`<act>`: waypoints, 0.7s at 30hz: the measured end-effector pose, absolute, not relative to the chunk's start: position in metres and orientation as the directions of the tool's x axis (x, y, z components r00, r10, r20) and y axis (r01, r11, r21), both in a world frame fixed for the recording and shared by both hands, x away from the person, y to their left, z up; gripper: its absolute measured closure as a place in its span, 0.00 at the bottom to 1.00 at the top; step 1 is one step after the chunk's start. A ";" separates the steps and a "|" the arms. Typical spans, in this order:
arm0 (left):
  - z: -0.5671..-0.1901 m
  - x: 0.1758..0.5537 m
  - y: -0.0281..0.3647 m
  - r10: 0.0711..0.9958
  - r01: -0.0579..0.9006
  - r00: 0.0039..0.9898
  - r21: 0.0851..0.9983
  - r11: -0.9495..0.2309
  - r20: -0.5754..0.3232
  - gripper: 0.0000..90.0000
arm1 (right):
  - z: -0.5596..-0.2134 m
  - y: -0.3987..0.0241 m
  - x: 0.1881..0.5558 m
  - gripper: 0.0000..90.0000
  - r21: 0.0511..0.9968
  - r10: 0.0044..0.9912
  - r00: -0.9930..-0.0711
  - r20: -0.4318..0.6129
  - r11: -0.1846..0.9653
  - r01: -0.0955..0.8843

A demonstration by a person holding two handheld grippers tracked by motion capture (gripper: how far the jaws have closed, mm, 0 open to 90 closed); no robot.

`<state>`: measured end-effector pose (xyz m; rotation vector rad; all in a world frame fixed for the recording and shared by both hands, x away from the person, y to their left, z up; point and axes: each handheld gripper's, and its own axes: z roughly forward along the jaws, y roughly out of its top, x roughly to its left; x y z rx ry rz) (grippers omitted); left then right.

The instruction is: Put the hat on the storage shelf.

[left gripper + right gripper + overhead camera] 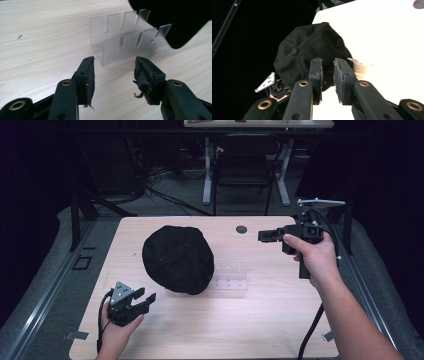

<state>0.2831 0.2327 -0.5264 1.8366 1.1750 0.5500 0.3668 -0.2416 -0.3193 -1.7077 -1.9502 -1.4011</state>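
A black cap (177, 259) lies crown up on the wooden table (260, 320), left of centre. A clear slotted acrylic rack (230, 277) stands just to its right, touching the cap's edge. My left gripper (145, 301) is low near the front left, open and empty. In the left gripper view its jaws (115, 72) point at the rack (125, 42), with the cap (180, 17) behind it. My right gripper (262, 236) is held above the table's right side, pointing left. Its jaws (327, 67) stand apart with nothing between them, aimed at the cap (309, 55).
A round dark grommet (241, 229) sits in the table top near the far edge. Behind the table stand a chair (245, 170) and the white legs of another desk. Bare wood stretches along the front and right of the table.
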 end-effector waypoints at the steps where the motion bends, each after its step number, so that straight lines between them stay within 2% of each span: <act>1: -0.526 0.283 0.233 0.885 0.504 0.458 0.844 -0.183 -0.082 0.56 | -0.319 -0.242 0.367 0.84 0.511 0.668 -0.316 0.674 -0.113 0.852; 5: -0.531 0.284 0.238 0.891 0.517 0.443 0.840 -0.162 -0.100 0.56 | -0.331 -0.246 0.362 0.83 0.516 0.699 -0.295 0.651 -0.123 0.848; 6: -0.532 0.285 0.240 0.893 0.518 0.438 0.841 -0.158 -0.102 0.55 | -0.336 -0.247 0.359 0.81 0.535 0.729 -0.294 0.618 -0.116 0.837; 12: -0.537 0.286 0.243 0.899 0.530 0.427 0.833 -0.158 -0.101 0.55 | -0.347 -0.248 0.350 0.78 0.576 0.771 -0.303 0.561 -0.100 0.811; 16: -0.539 0.287 0.244 0.899 0.534 0.425 0.831 -0.154 -0.106 0.55 | -0.357 -0.245 0.340 0.74 0.612 0.815 -0.315 0.486 -0.060 0.789; 21: -0.541 0.287 0.242 0.898 0.539 0.427 0.828 -0.155 -0.109 0.55 | -0.369 -0.246 0.332 0.73 0.617 0.839 -0.307 0.449 -0.043 0.785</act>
